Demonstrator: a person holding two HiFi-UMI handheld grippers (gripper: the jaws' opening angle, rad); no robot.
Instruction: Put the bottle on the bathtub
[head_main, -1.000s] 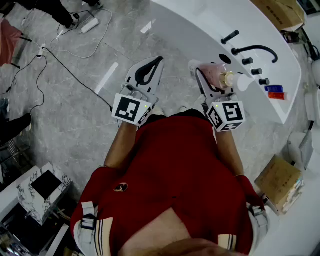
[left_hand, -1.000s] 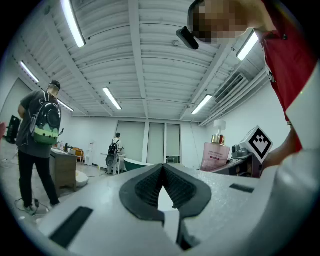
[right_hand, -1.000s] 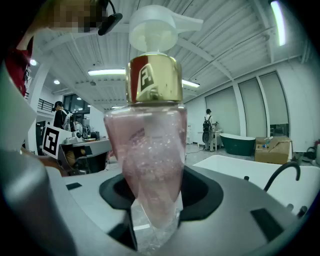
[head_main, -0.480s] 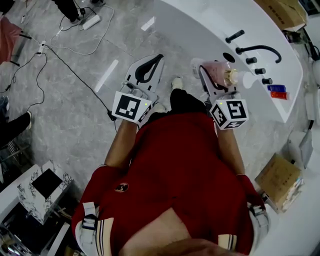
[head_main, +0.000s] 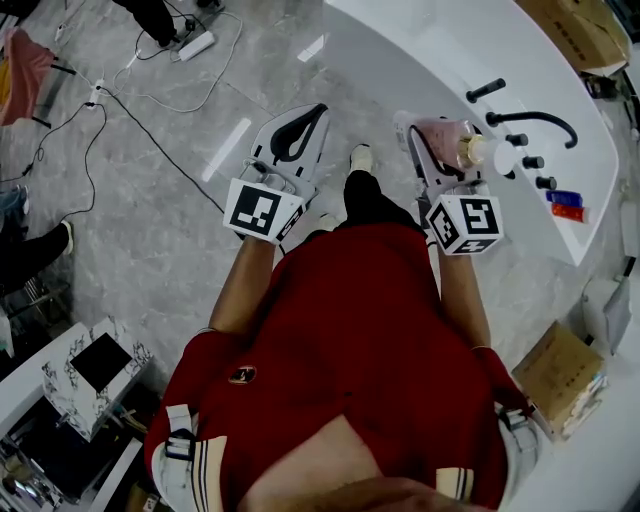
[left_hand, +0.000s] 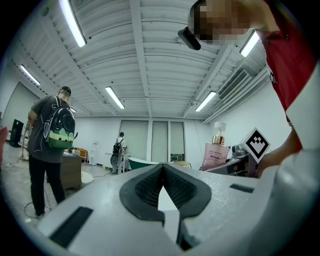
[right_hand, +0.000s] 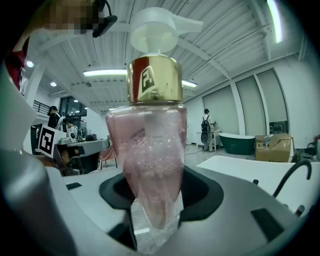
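At the near edge of the bathtub (head_main: 400, 70), right gripper (head_main: 427, 150) clamps the bottle (head_main: 445, 140); left gripper (head_main: 300, 135) closed, empty.

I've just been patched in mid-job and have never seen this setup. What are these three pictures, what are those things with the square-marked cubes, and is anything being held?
There is no robot here. A person in a red shirt holds a hand tool with two jaws in each hand, and the marked cubes are part of those tools.

The head view comes from a camera on the person's head, looking down. The left gripper is on that view's left and the right gripper on its right. The other two pictures come from cameras riding on each tool, looking along its jaws.

The right gripper's jaws are shut on the base of a pink pump bottle with a gold collar. The left gripper's jaws are together with nothing between them.

Ahead is the white bathtub with a black faucet and knobs. The bottle is not yet set on it.
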